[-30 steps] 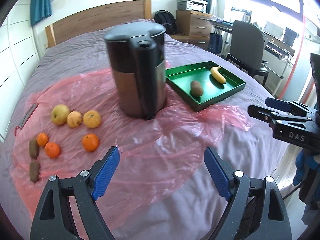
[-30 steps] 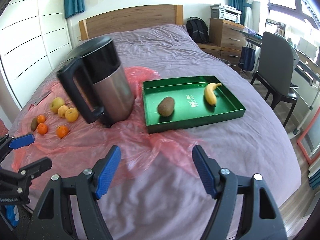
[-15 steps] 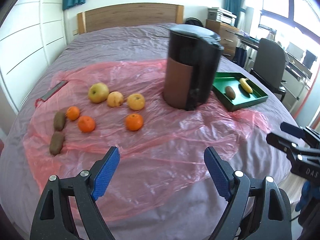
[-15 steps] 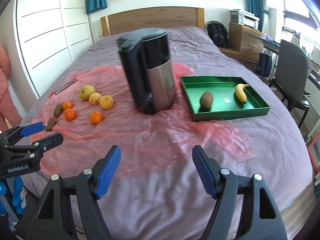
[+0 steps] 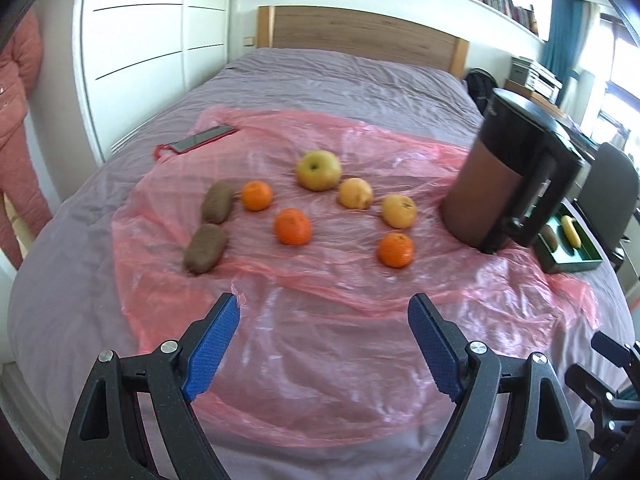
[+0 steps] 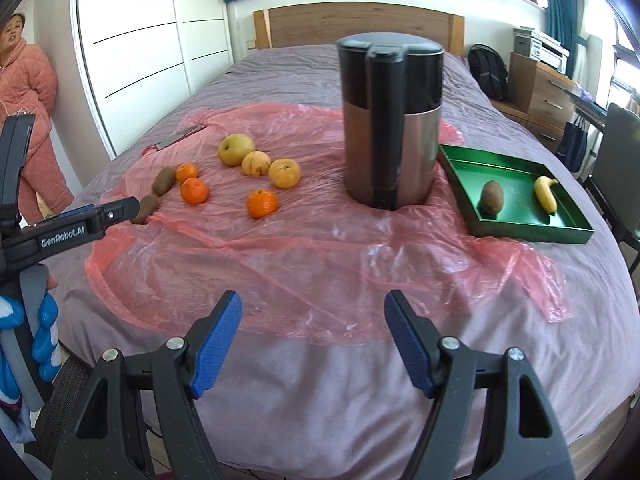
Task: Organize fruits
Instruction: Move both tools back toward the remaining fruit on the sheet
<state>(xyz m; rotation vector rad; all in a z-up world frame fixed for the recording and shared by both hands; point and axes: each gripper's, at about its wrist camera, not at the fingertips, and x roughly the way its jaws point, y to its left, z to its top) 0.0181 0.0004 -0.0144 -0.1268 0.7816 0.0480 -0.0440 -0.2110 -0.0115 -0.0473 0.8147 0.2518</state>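
Observation:
Loose fruit lies on a pink plastic sheet (image 5: pixel 320 320) on the bed: a green apple (image 5: pixel 319 164), two yellow fruits (image 5: pixel 355 193) (image 5: pixel 399 211), three tangerines (image 5: pixel 256 196) (image 5: pixel 292 226) (image 5: pixel 395 249) and two kiwis (image 5: pixel 217 202) (image 5: pixel 205 248). A green tray (image 6: pixel 516 216) at the right holds a kiwi (image 6: pixel 492 196) and a banana (image 6: pixel 546 194). My left gripper (image 5: pixel 324 344) is open and empty above the sheet's near part, short of the fruit. My right gripper (image 6: pixel 313 340) is open and empty over the bed's near edge.
A tall black and steel kettle (image 6: pixel 390 124) stands between the fruit and the tray. A phone (image 5: pixel 202 140) lies at the sheet's far left corner. A person in pink (image 6: pixel 24 128) stands left of the bed. A chair (image 5: pixel 612 192) and drawers (image 6: pixel 540 96) are at the right.
Both grippers have swung left: the loose fruit has come to the middle of the left view, and the tray has slid toward the right edge. Both stay open and empty.

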